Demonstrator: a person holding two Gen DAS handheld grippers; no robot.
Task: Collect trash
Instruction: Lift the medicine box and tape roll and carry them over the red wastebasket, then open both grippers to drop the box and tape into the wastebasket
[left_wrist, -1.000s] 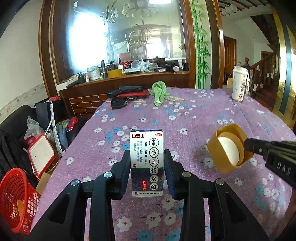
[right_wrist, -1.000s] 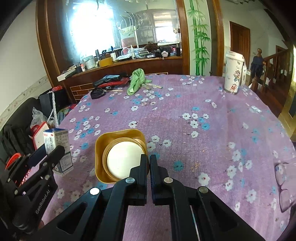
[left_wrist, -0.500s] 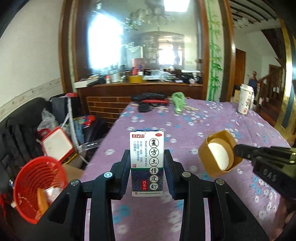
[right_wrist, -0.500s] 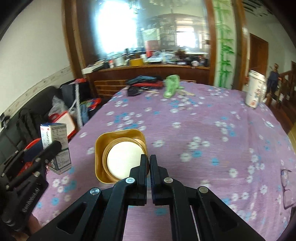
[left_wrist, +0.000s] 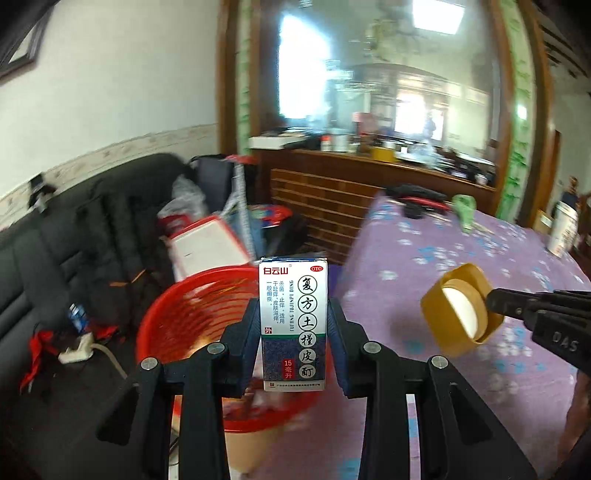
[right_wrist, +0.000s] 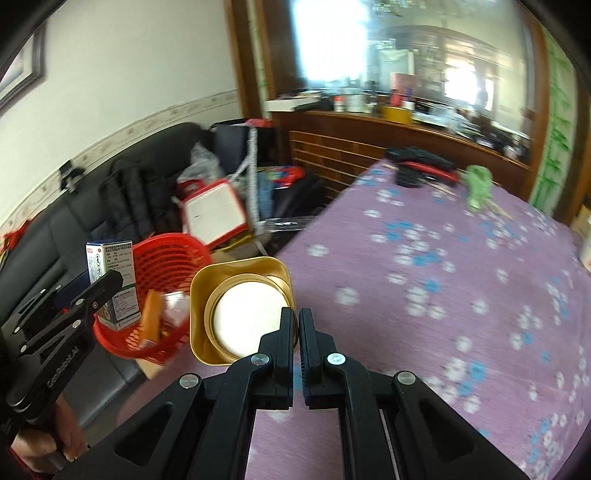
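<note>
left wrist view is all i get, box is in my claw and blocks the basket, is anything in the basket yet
Observer: Yes. The right wrist view looks into the red basket; an orange packet stands inside it with some clear wrapping beside it.
Operator: how does the other claw hold the gold cup
Observer: The right claw is shut on the near rim of the gold cup, one finger inside the rim and one outside.
Operator: is my box over the basket
Observer: In the right wrist view the box in the left claw overlaps the basket's left rim; how high it is above it I cannot tell.
</note>
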